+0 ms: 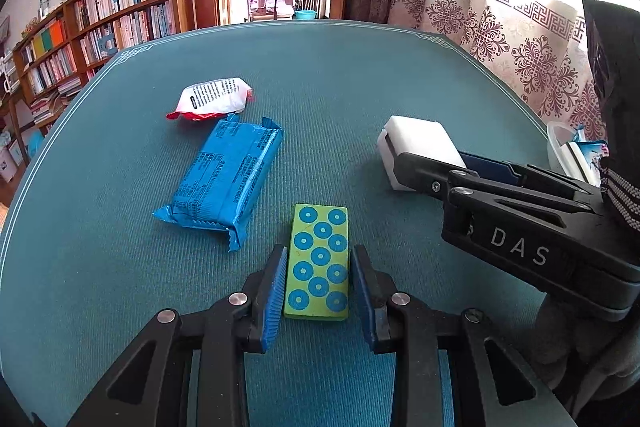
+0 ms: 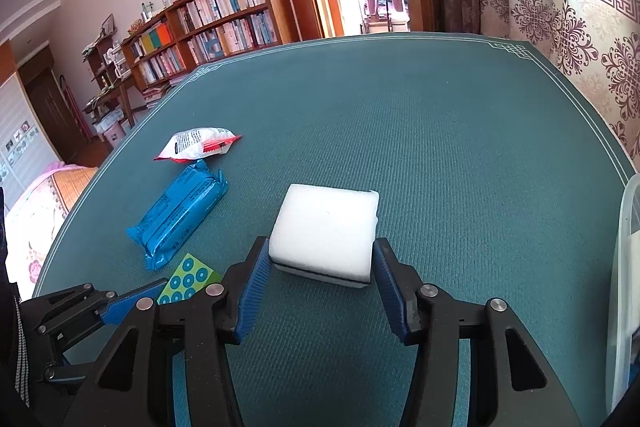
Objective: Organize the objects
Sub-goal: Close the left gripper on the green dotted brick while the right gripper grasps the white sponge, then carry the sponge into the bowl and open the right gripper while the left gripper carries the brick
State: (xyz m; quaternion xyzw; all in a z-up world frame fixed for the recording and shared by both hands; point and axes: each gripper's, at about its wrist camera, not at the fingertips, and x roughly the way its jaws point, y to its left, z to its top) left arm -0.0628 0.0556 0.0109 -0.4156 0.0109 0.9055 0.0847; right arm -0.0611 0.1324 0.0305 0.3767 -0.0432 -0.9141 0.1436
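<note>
A green block with blue dots [image 1: 320, 227] lies flat on the teal table mat [image 1: 360, 75]. My left gripper [image 1: 319, 253] is shut on it, a blue pad against each long side. To its right, a white sponge [image 2: 326, 219] with a darker bottom layer rests on the mat. My right gripper [image 2: 322, 247] is shut on the sponge's near end, its pads touching both sides. A blue snack packet [image 1: 224, 175] and a white and red packet [image 1: 212, 99] lie loose at the left. A corner of the green block [image 2: 188, 279] shows in the right wrist view.
A clear plastic container [image 2: 624, 267] stands at the table's right edge with something white and blue inside. A bookshelf [image 2: 208, 23] lines the wall at the left. Patterned curtains [image 2: 560, 15] hang behind the table's far right corner.
</note>
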